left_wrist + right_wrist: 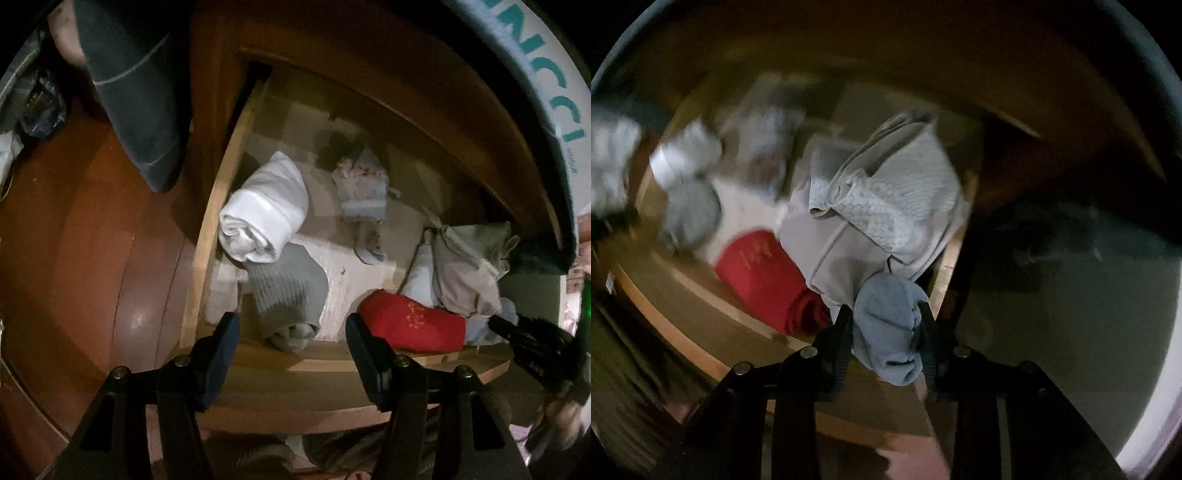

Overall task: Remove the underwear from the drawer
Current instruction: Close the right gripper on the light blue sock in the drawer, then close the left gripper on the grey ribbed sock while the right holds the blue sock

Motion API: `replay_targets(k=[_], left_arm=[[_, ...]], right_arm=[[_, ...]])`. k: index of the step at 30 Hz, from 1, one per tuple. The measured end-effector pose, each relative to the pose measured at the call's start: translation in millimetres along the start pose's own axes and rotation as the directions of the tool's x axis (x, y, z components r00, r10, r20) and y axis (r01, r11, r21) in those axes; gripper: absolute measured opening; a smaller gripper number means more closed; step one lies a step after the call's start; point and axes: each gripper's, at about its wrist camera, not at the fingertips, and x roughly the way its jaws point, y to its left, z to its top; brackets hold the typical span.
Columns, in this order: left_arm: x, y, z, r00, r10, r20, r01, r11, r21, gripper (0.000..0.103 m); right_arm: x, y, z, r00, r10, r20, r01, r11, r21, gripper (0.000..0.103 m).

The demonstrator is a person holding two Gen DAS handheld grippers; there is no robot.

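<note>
- Two grippers over an open wooden drawer (207, 236), both aimed down into it.
- Left gripper (291, 332): jaws apart at a middling width, nothing between them, hanging above the near edge of the drawer.
- Right gripper (886, 328): narrow, clamped on a pale blue piece of underwear (886, 325), bunched between the pads and clear of the drawer floor.
- Same gripper seen from the left wrist view as a dark shape at the near right corner, the blue cloth just beside its tip.
- Grey-beige garment (882, 206) with a scale-like pattern just beyond the blue underwear, touching it; whether caught in the grip, cannot tell.
- Red bundle (413, 325) at the near right, beside the grey-beige garment.
- White roll (266, 214) at the left side, resting against a grey sock roll (291, 299) nearer the front.
- Small pale printed pieces (362, 192) toward the far middle.
- Right wrist view blurred on its left half; items there hard to make out.
</note>
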Motion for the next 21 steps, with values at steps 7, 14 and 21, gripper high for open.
replay_targets(k=[7, 14, 21], left_arm=[[23.4, -21.6, 11.4, 0.994, 0.061, -0.089, -0.055, 0.996, 0.068, 0.062], [60.9, -33.8, 17.2, 0.967, 0.174, -0.185, -0.15, 0.979, 0.136, 0.062], [80.9, -26.8, 19.4, 0.958, 0.179, -0.226, -0.159, 0.982, 0.104, 0.062]], right_arm=[[-32.0, -12.9, -15.8, 0.981, 0.145, 0.127, -0.171, 0.958, 0.231, 0.029], [-25.3, -0.9, -19.3, 0.95, 0.27, 0.155, -0.305, 0.907, 0.289, 0.029], [-3.2, 19.7, -10.4, 0.954, 0.288, 0.08, -0.299, 0.924, 0.24, 0.03]])
